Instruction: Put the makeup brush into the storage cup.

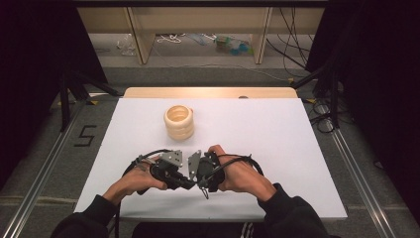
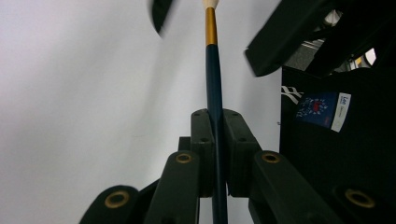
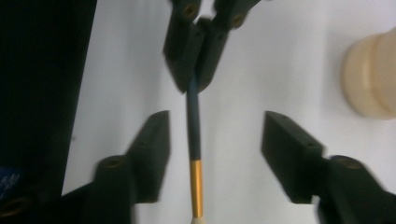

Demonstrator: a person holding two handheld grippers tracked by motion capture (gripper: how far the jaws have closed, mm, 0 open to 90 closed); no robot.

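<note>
Jaws of the left gripper (image 2: 215, 144) clamp a slim dark-blue, gold-banded brush handle (image 3: 194, 126) whose long axis runs between the right gripper's (image 3: 212, 144) wide-open jaws, untouched.

Bright white table (image 1: 277, 129) amid dark surroundings, blurred close-up tongs edges

Lab recording bay: black curtains (image 1: 29, 74), floor cables (image 1: 297, 54), metal rails (image 1: 42, 163).

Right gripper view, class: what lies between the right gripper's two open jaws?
A slim dark-blue brush handle with a gold band, touching neither jaw; the left gripper clamps its far end.
</note>
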